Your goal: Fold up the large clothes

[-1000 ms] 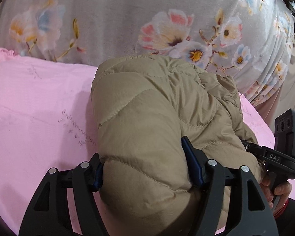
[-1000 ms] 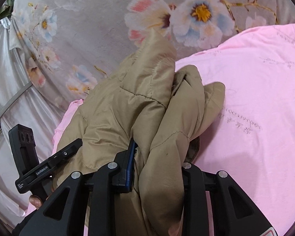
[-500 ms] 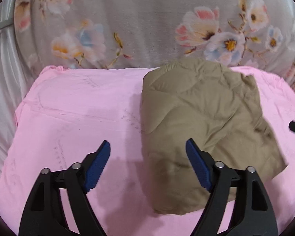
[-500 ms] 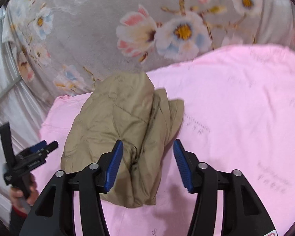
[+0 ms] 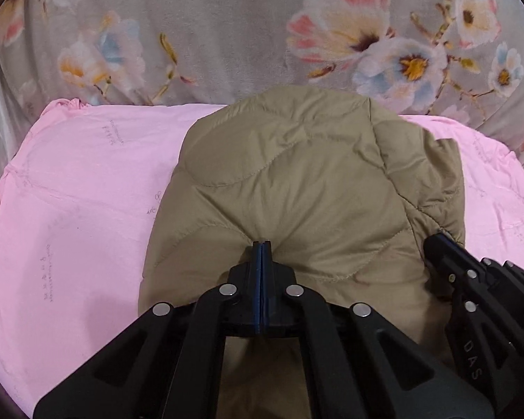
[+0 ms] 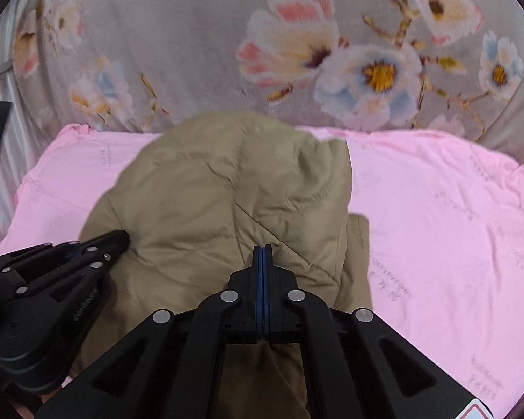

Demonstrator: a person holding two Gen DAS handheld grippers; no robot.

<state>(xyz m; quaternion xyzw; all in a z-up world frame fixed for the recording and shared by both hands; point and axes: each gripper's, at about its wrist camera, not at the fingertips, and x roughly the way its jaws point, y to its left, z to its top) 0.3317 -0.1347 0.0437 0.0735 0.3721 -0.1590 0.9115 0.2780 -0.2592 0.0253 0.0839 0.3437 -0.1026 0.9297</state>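
Left wrist view: our left gripper (image 5: 262, 248) – jaws closed, pressing into near edge of folded tan quilted jacket (image 5: 297, 181); whether fabric is pinched, we cannot tell. Jacket lies on pink sheet (image 5: 80, 192), floral blanket (image 5: 227, 28) behind.

Right wrist view: our right gripper (image 6: 262, 252) – jaws closed likewise, against jacket (image 6: 209, 188) near its right fold. We advise pressing evenly, flattening puffy layers, keeping edges aligned. No containers in view.

The left gripper (image 5: 262, 244) has its blue pads pressed together. The right gripper (image 6: 262, 248) matches it, jaws fully closed, close alongside.
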